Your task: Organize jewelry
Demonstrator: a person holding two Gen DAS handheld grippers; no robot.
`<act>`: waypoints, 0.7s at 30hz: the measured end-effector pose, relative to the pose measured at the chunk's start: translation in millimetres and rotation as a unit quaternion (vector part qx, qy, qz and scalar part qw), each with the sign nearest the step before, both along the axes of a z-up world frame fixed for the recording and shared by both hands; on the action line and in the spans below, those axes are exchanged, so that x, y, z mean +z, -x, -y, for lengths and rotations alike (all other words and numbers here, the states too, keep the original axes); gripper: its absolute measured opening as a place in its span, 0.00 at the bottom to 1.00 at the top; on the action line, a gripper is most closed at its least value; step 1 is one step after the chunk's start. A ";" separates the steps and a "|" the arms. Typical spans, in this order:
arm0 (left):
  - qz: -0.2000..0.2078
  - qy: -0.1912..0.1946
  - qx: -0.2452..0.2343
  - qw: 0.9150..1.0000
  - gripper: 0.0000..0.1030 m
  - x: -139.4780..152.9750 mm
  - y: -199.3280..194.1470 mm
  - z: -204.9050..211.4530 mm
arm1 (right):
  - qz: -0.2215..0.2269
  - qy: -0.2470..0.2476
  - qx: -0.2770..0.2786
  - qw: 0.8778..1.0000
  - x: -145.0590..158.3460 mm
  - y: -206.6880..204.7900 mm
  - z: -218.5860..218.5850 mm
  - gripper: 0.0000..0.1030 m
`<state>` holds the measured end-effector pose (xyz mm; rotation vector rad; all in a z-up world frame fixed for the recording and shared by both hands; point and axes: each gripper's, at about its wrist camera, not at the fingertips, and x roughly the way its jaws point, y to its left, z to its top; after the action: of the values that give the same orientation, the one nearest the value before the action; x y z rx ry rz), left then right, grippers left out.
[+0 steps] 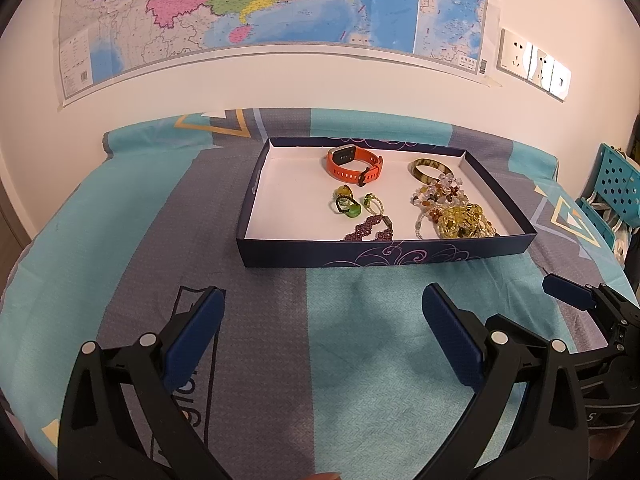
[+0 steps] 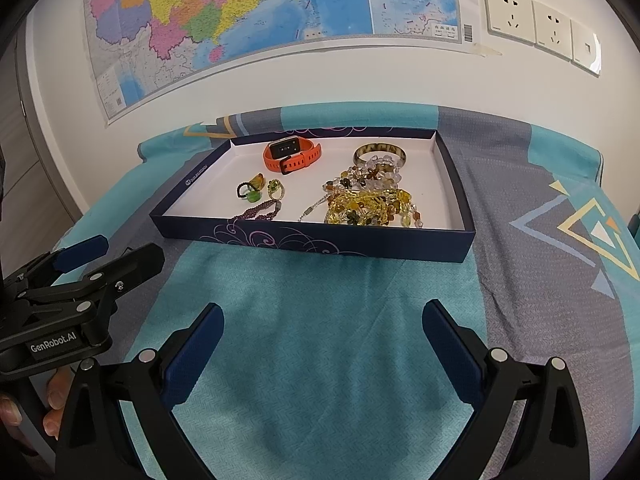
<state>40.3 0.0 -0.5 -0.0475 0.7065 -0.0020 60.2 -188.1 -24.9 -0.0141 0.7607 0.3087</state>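
A shallow dark blue box [image 1: 384,251] [image 2: 460,196] with a white inside lies on the cloth-covered table. It holds an orange watch [image 1: 352,164] [image 2: 291,155], a mottled bangle [image 1: 430,169] [image 2: 379,153], small green and yellow rings [image 1: 347,202] [image 2: 253,190], a purple woven bracelet [image 1: 370,231] [image 2: 260,212] and a heap of yellow and amber bead strands [image 1: 454,210] [image 2: 368,198]. My left gripper [image 1: 322,312] is open and empty, short of the box's near wall. My right gripper [image 2: 322,328] is open and empty, also short of the box.
The table [image 1: 140,208] wears a teal and grey patterned cloth and stands against a white wall with a map [image 1: 256,4] and sockets [image 2: 536,24]. A teal perforated crate [image 1: 616,184] stands off the right edge. Each gripper shows in the other's view, right gripper [image 1: 580,296], left gripper [image 2: 80,264].
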 end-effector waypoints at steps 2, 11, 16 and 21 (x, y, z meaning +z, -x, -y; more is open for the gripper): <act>-0.001 0.001 0.000 1.000 0.95 -0.3 -0.1 -0.5 | 0.000 0.000 0.000 1.000 0.0 0.0 -0.1 0.93; 0.005 -0.001 0.001 1.000 0.95 0.3 0.9 -0.4 | 0.000 -0.003 -0.003 1.000 1.2 0.0 1.9 0.93; 0.003 0.001 -0.004 1.000 0.95 -0.3 0.5 1.5 | -0.004 0.002 0.001 1.000 -0.2 -0.5 0.4 0.93; -0.035 0.013 0.005 0.999 0.95 -11.5 -10.8 -4.7 | -0.016 -0.006 0.001 1.000 -1.8 -3.3 3.1 0.93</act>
<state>51.1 4.7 -12.0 -0.0757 0.7759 -0.0006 63.5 -191.2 -26.6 0.0011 0.7906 0.3159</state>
